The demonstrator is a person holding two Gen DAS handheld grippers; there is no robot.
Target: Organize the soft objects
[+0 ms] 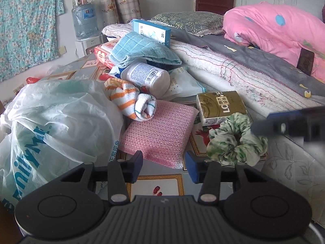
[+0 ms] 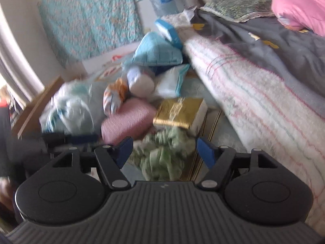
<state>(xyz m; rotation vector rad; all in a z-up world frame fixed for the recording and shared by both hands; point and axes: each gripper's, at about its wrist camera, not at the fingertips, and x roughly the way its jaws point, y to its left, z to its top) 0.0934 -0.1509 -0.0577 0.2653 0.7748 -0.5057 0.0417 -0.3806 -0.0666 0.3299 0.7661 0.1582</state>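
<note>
The right gripper [image 2: 164, 152] hangs with fingers spread around the ruffled green scrunchie [image 2: 162, 154], seemingly to pinch it, on the table [image 1: 160, 185] beside the gold tissue pack [image 1: 222, 106] and knobbly pink sponge [image 1: 158, 130], while the left gripper [image 1: 164, 166] waits unclenched, empty.

Your left gripper [image 1: 164, 167] is hovering low with its blue-padded fingers [image 1: 136, 166] spread apart, gripping nothing. Your right gripper [image 2: 165, 152] is tilting in from the other side, fingers [image 2: 205, 152] parted wide, the view blurring; its tip is showing in the left wrist view.
</note>
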